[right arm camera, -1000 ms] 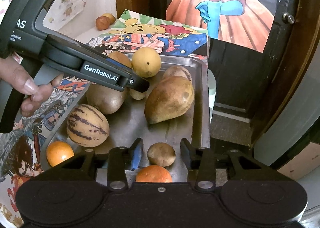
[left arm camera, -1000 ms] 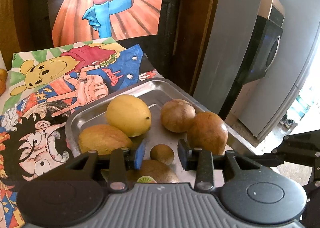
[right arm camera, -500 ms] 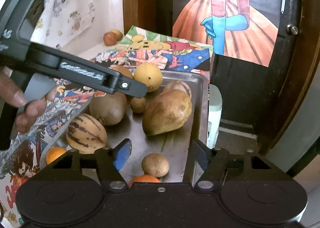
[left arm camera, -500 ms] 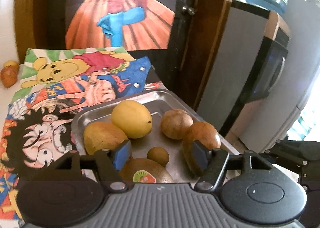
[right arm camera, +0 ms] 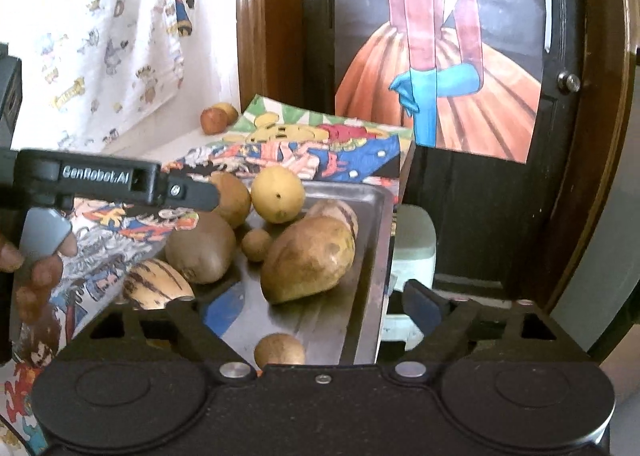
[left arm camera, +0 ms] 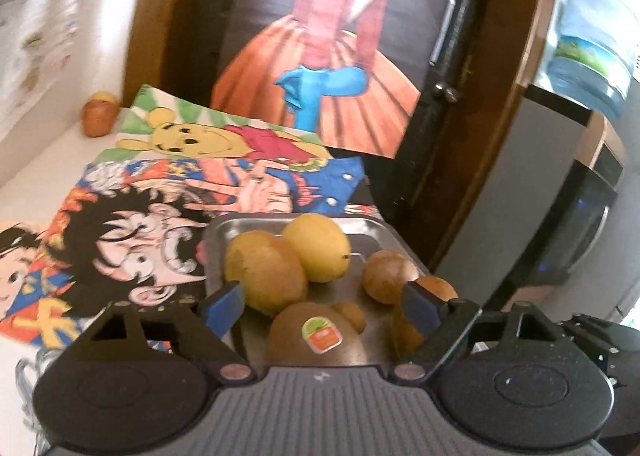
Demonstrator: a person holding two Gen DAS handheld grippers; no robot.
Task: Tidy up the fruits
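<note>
Both pairs of fingers (left arm camera: 224,306) have just been opening and stand spread, empty, over the steel tray (right arm camera: 376,256) of fruit. Probably the stickered kiwi (left arm camera: 316,336) comes next: straddle it squarely, close gently.

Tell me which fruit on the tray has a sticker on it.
The brown kiwi, nearest the left gripper: it alone carries a green-and-orange sticker. The other fruits on the metal tray show bare skin.

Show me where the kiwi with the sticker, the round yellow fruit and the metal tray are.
kiwi with the sticker (left arm camera: 304,340), left wrist view, brown skin left of the sticker.
round yellow fruit (right arm camera: 277,193), right wrist view, middle of its face.
metal tray (right arm camera: 366,276), right wrist view, right rim.
</note>
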